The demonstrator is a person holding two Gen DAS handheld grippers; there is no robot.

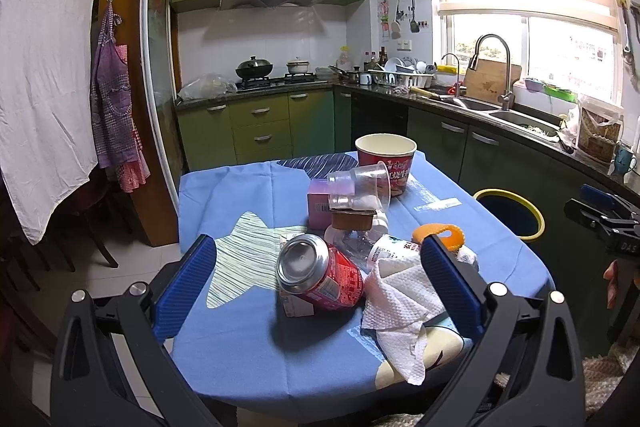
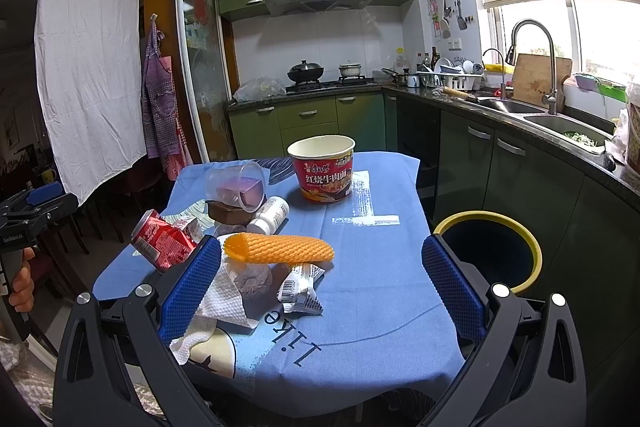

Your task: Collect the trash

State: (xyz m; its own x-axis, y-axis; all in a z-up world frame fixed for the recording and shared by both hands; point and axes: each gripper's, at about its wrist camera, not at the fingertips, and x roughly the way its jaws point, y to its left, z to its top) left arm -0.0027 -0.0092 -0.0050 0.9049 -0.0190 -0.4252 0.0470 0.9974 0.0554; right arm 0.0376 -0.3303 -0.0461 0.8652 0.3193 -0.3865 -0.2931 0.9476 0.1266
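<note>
Room: a kitchen with green cabinets (image 2: pixel 308 115), a steel range hood, a hob with 2 pots, a sink (image 1: pixel 516 117) under a bright window.
Surface: a table covered by a blue tablecloth (image 2: pixel 360 311); the trash is gathered on it.
Bin: a dark trash bin (image 2: pixel 488 251) with a yellow rim is seen on the floor, just beside the table's right edge.
Noodle cup: a red instant-noodle cup (image 2: pixel 323 169) is set upright at the far end of the table.
Can: a dented red soda can (image 1: pixel 320 273) is laid on its side near the front, resting on a small carton.
Paper towel: a crumpled white paper towel (image 1: pixel 400 311) lies at the near edge, touching the can's right side.
Foam net: an orange foam fruit net (image 2: pixel 280 247) is laid across the pile, above a printed wrapper (image 2: pixel 300 289).
Other trash: a clear plastic cup (image 2: pixel 236 185) tipped on its side over a brown tray (image 2: pixel 230 213); a white pill bottle (image 2: pixel 270 214) lying beside them.
Left gripper (image 1: pixel 320 279): jaws spread wide, nothing held; the can and towel are framed between the blue pads.
Right gripper (image 2: pixel 320 275): jaws spread wide, nothing held; the foam net and wrapper are framed between the pads.
</note>
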